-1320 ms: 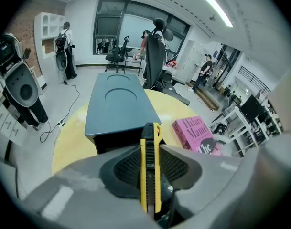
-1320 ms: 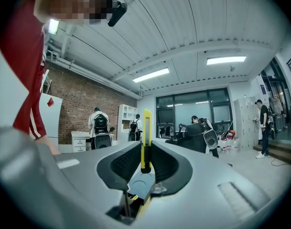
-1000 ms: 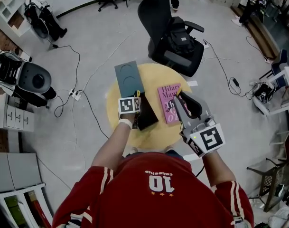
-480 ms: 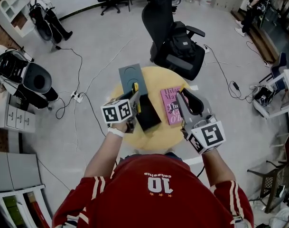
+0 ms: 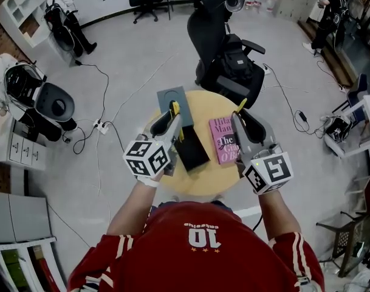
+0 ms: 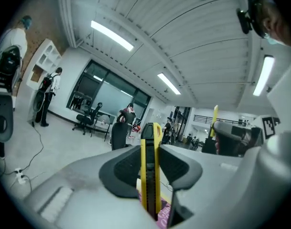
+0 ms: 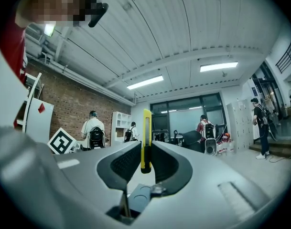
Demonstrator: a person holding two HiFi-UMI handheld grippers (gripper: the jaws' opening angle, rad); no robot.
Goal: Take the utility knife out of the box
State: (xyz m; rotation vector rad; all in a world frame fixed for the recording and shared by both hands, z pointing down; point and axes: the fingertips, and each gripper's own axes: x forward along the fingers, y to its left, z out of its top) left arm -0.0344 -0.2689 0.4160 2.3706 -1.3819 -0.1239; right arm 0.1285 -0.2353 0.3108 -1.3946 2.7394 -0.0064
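The left hand-held gripper (image 6: 150, 149) clamps a yellow-and-black plastic utility knife (image 6: 150, 185); the right hand-held gripper (image 7: 145, 150) pinches a slim yellow knife (image 7: 146, 128) — a thin handle may pivot and drop.

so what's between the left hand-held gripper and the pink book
The black box, sitting on the round table; the head view shows it.

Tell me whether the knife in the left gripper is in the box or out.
Out. The left gripper is shut on the yellow utility knife, held clear of the black box.
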